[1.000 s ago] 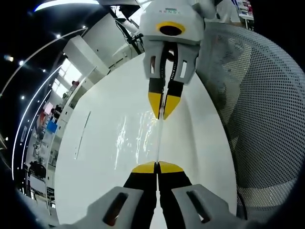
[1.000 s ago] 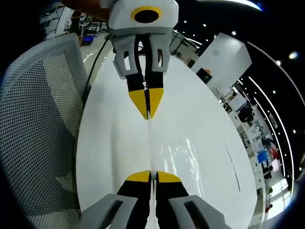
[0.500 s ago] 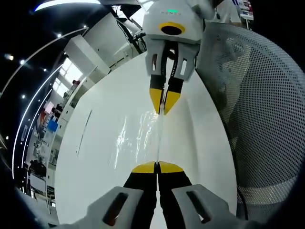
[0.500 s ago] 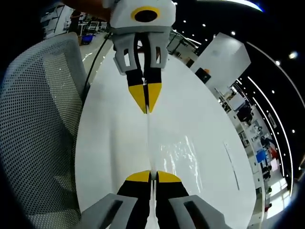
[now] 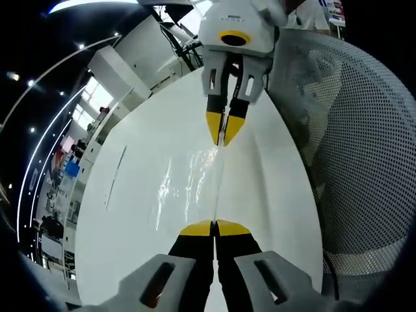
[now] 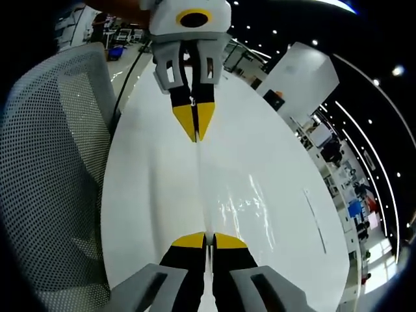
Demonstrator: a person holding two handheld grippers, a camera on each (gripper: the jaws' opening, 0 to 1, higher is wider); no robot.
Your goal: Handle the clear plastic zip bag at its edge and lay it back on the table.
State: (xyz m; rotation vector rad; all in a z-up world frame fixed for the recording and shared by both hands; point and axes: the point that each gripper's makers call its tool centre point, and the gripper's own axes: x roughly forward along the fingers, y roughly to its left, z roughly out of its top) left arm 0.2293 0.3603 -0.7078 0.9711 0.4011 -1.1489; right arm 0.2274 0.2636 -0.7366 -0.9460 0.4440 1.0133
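In the left gripper view, our left gripper [image 5: 214, 229] sits at 6 o'clock, jaws pinched on the near edge of the clear zip bag [image 5: 195, 185]. The bag is stretched taut toward 12 o'clock, above the white table [image 5: 130, 214]. Right gripper [image 5: 223, 135] at 12, jaws clamped on the bag's far edge. Mesh chair [image 5: 351, 162] at 3 o'clock.

In the right gripper view, we see the mirror: right gripper [image 6: 207, 240] at 6, bag [image 6: 224, 195] edge-on up the middle, left gripper [image 6: 195, 130] at 12, chair [image 6: 52, 169] at 9 o'clock.
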